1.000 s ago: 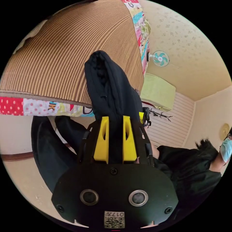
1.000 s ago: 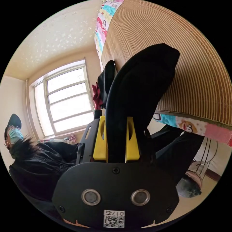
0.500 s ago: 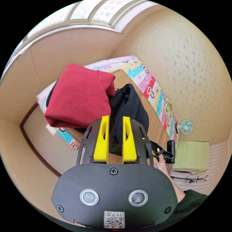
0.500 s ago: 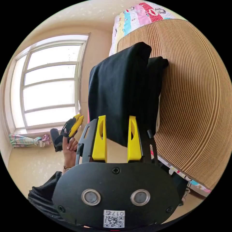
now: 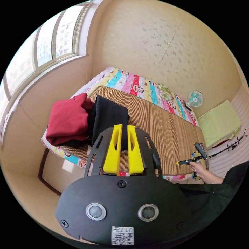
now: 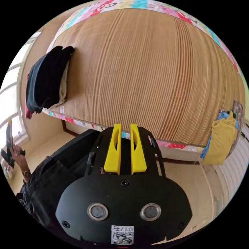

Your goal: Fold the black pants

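Both claws are empty now, where half a second ago each had black cloth running up between its yellow jaws. The left claw point(image 5: 122, 127) has its jaws drawn close together with only a thin slit between them and nothing pinched in it. The right claw point(image 6: 125, 125) is the same, jaws nearly touching, gripping nothing.

The black pants point(image 5: 109, 118) lie folded on the bamboo mat point(image 5: 160, 127) of the bed, just beyond the left claw's tips, and their near edge is hidden behind those tips. A folded red garment point(image 5: 68, 119) sits touching them on the window side. In the right gripper view the same black pants point(image 6: 45, 80) show far off to the upper left of that claw, resting at the mat's point(image 6: 145, 72) corner, with a sliver of red past them.

The right claw point(image 5: 184, 162) appears small in the left gripper view, held in a hand point(image 5: 199, 168) off to the right, well apart from the pants. A yellow cloth point(image 6: 223, 141) hangs at the bed's far right end.
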Demonstrator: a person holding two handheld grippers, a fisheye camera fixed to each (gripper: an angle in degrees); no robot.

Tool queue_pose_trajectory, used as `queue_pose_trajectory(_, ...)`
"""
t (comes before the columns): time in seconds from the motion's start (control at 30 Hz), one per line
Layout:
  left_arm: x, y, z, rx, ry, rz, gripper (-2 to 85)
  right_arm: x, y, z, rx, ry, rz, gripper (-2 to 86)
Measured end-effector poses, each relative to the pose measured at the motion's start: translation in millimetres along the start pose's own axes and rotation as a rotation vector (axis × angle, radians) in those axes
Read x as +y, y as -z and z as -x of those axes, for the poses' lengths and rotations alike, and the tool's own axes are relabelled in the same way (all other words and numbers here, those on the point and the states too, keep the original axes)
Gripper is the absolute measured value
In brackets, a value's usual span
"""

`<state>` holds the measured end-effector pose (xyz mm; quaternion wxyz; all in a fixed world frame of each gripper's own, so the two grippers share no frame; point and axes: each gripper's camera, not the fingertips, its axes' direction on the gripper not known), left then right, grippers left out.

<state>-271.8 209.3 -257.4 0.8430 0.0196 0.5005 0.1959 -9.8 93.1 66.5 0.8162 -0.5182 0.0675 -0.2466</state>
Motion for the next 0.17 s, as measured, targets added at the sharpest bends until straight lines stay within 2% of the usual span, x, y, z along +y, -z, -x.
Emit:
queue_pose_trajectory(0.07,-10.9,4.0,-48.6,-0.035,-0.192,-0.069,3.7,56.0,17.3,-103.8,-0.040,-0.287,-0.055,5.6)
queue_pose_trajectory(0.17,-24.7,3.5,-114.6,-0.051,-0.419,-0.140,2.2,140.4,48.2,-191.0,-0.115,-0.554,-0.229,4.2)
